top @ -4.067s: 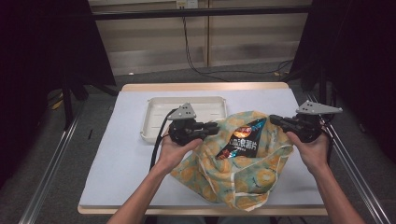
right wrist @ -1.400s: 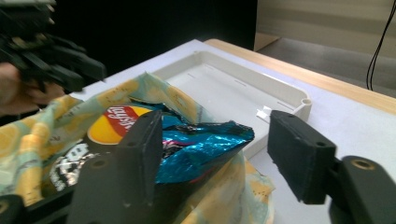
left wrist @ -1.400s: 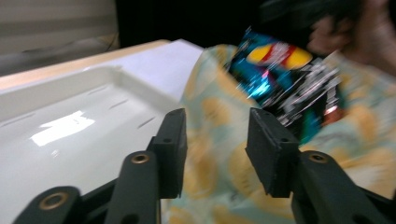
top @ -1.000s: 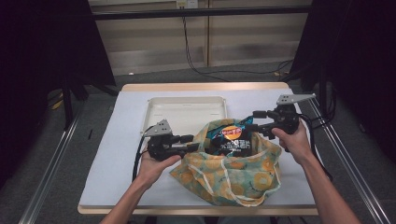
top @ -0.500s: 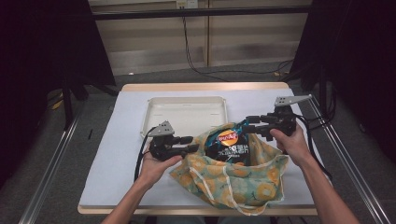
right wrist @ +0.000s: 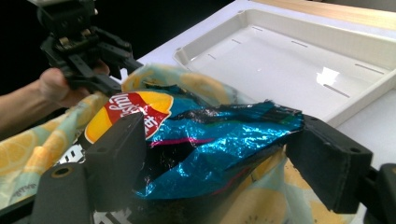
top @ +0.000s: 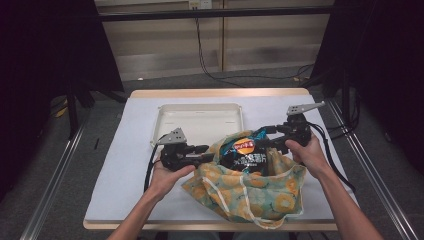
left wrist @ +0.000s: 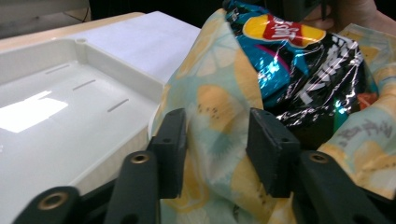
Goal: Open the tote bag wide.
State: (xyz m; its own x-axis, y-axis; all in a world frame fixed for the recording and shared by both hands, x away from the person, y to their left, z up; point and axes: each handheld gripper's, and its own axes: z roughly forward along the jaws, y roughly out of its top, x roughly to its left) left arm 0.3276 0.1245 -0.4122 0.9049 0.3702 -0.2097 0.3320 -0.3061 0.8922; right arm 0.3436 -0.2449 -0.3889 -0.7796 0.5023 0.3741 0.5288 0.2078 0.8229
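Note:
A cloth bag (top: 245,192) printed with lemons and kiwis lies at the table's front, mouth facing the tray. A black and blue chip bag (top: 246,150) stands in that mouth, top sticking out. My left gripper (top: 203,153) is at the bag's left rim. In the left gripper view the printed fabric (left wrist: 215,121) is bunched between its pads, so my left gripper (left wrist: 217,116) is shut on it. My right gripper (top: 268,137) comes in from the right. Its jaws have just been opening wider, and in the right gripper view both pads still touch the chip bag's (right wrist: 210,144) crumpled top.
An empty white tray (top: 200,107) sits just behind the cloth bag on the white table cover (top: 125,135). A black cable trails from each gripper. Metal rails run along both sides of the table, and the surroundings are dark.
The chip bag has sunk lower into the cloth bag's mouth, with my right gripper following it down and slightly left. My left gripper keeps its place on the rim.

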